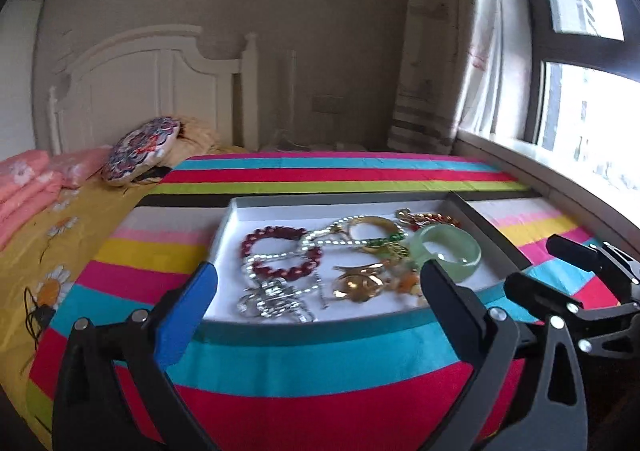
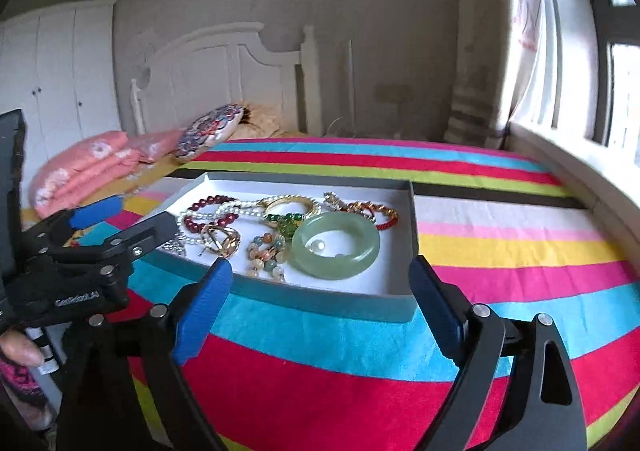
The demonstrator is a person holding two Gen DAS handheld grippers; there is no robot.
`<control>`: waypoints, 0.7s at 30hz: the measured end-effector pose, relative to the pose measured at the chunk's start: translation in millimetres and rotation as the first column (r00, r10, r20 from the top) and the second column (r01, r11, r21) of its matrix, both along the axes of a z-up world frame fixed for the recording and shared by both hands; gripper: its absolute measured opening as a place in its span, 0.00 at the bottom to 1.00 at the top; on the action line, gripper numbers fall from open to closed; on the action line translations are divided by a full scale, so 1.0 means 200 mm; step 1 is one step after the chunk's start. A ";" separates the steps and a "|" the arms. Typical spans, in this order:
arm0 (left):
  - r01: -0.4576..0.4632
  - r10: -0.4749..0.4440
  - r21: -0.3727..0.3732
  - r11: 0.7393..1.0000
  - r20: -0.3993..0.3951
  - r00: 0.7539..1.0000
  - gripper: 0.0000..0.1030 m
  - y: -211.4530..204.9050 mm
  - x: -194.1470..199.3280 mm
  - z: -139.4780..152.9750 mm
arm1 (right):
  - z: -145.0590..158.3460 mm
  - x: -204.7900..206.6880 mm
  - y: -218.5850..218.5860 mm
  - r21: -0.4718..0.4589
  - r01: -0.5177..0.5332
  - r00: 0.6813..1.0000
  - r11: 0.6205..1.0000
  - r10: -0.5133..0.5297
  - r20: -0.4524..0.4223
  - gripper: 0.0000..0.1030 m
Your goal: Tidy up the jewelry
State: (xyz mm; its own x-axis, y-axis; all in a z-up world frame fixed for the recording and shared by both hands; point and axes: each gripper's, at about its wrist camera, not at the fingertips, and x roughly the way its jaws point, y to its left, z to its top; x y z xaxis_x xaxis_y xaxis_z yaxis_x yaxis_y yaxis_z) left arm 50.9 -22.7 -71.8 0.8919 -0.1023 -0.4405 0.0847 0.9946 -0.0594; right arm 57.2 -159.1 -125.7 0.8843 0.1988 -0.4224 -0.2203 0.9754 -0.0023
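Observation:
A shallow grey box with a white lining (image 1: pixel 320 327) (image 2: pixel 320 301) lies on the striped cloth and holds a tangle of jewelry. In it are a pale green jade bangle (image 1: pixel 468 259) (image 2: pixel 356 251), a dark red bead bracelet (image 1: pixel 280 271) (image 2: pixel 208 205), a gold bangle (image 1: pixel 376 225) (image 2: pixel 288 201), a red and gold bracelet (image 1: pixel 430 218) (image 2: pixel 376 211), a pearl string (image 2: pixel 232 207) and a silver chain (image 1: pixel 276 303). My left gripper (image 1: pixel 320 281) (image 2: pixel 136 215) hovers open over the box's near left side. My right gripper (image 2: pixel 320 273) (image 1: pixel 536 265) stands open at the near right corner. Neither holds anything.
The striped cloth (image 2: pixel 500 251) covers a bed with a white headboard (image 1: pixel 160 67). A patterned round cushion (image 1: pixel 140 149) and folded pink bedding (image 2: pixel 84 167) lie at the far left. A window sill (image 1: pixel 560 179) runs along the right. A hand (image 2: pixel 18 347) shows at lower left.

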 end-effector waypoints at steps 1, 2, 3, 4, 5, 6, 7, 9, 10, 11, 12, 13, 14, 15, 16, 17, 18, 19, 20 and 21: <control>-0.014 0.014 -0.006 1.000 0.010 1.000 0.98 0.01 -0.01 0.00 | 0.00 0.00 0.02 -0.013 0.007 1.000 1.000 -0.007 0.010 0.83; -0.023 0.023 -0.010 1.000 0.014 1.000 0.98 0.03 -0.01 0.00 | 0.00 0.01 0.03 -0.022 0.008 1.000 1.000 -0.008 0.009 0.83; -0.018 0.018 -0.013 1.000 0.005 1.000 0.98 0.04 0.00 -0.01 | -0.01 0.02 0.04 -0.035 0.009 1.000 0.999 -0.009 0.000 0.83; -0.010 0.010 -0.019 1.000 -0.007 1.000 0.98 0.04 0.01 -0.01 | -0.02 0.03 0.06 -0.050 0.011 1.000 0.999 -0.011 -0.007 0.83; -0.006 0.006 -0.028 1.000 -0.013 1.000 0.98 0.05 0.02 -0.02 | -0.03 0.04 0.06 -0.063 0.012 1.000 0.998 -0.012 -0.012 0.83; -0.005 0.005 -0.035 0.999 -0.011 1.000 0.98 0.05 0.01 -0.02 | -0.04 0.04 0.07 -0.069 0.014 1.000 0.998 -0.015 -0.014 0.83; 0.000 -0.001 -0.032 0.999 -0.007 1.000 0.98 0.05 0.01 -0.02 | -0.04 0.04 0.06 -0.062 0.018 1.000 0.998 -0.019 -0.009 0.83; 0.027 -0.027 -0.011 1.000 -0.006 1.000 0.98 0.02 0.01 -0.03 | -0.04 0.03 0.05 -0.042 0.029 1.000 0.999 -0.029 0.000 0.83; 0.035 -0.035 -0.001 0.999 -0.006 0.999 0.98 0.01 0.00 -0.03 | -0.04 0.04 0.04 -0.030 0.032 1.000 0.999 -0.032 0.000 0.83; 0.037 -0.037 0.004 0.999 -0.003 0.999 0.97 0.01 0.01 -0.04 | -0.04 0.04 0.04 -0.023 0.030 1.000 0.999 -0.030 0.001 0.83; 0.040 -0.040 0.004 0.999 -0.001 0.999 0.97 0.00 0.01 -0.04 | -0.04 0.04 0.03 -0.013 0.030 1.000 0.999 -0.030 0.006 0.83; 0.044 -0.044 0.002 0.999 0.001 0.999 0.97 0.00 0.01 -0.04 | -0.04 0.03 0.02 -0.009 0.034 0.999 0.999 -0.034 0.011 0.83; 0.047 -0.047 -0.004 0.999 0.002 0.999 0.97 0.00 0.01 -0.04 | -0.04 0.03 0.02 -0.008 0.035 0.999 0.999 -0.034 0.016 0.83; 0.046 -0.046 -0.010 0.999 -0.001 0.999 0.98 0.01 0.01 -0.04 | -0.04 0.03 0.02 -0.010 0.031 0.999 0.999 -0.031 0.019 0.83; 0.044 -0.044 -0.018 0.999 -0.004 0.999 0.98 0.01 0.01 -0.04 | -0.04 0.03 0.03 -0.014 0.029 0.999 0.999 -0.029 0.021 0.83; 0.043 -0.043 -0.027 0.999 -0.007 0.999 0.98 0.02 0.02 -0.05 | -0.04 0.03 0.03 -0.019 0.028 0.999 0.999 -0.028 0.024 0.83; 0.041 -0.041 -0.037 0.998 -0.011 0.999 0.98 0.03 0.02 -0.05 | -0.04 0.02 0.03 -0.022 0.028 0.999 0.999 -0.027 0.027 0.83; 0.038 -0.039 -0.044 0.998 -0.014 0.999 0.97 0.03 0.02 -0.05 | -0.04 0.03 0.03 -0.025 0.025 0.999 0.999 -0.024 0.028 0.83; 0.035 -0.036 -0.049 0.998 -0.015 0.999 0.97 0.03 0.02 -0.05 | -0.04 0.03 0.03 -0.027 0.023 0.999 0.999 -0.022 0.027 0.83; 0.031 -0.031 -0.053 0.998 -0.017 0.999 0.97 0.04 0.02 -0.05 | -0.04 0.03 0.03 -0.026 0.022 0.999 0.999 -0.021 0.028 0.83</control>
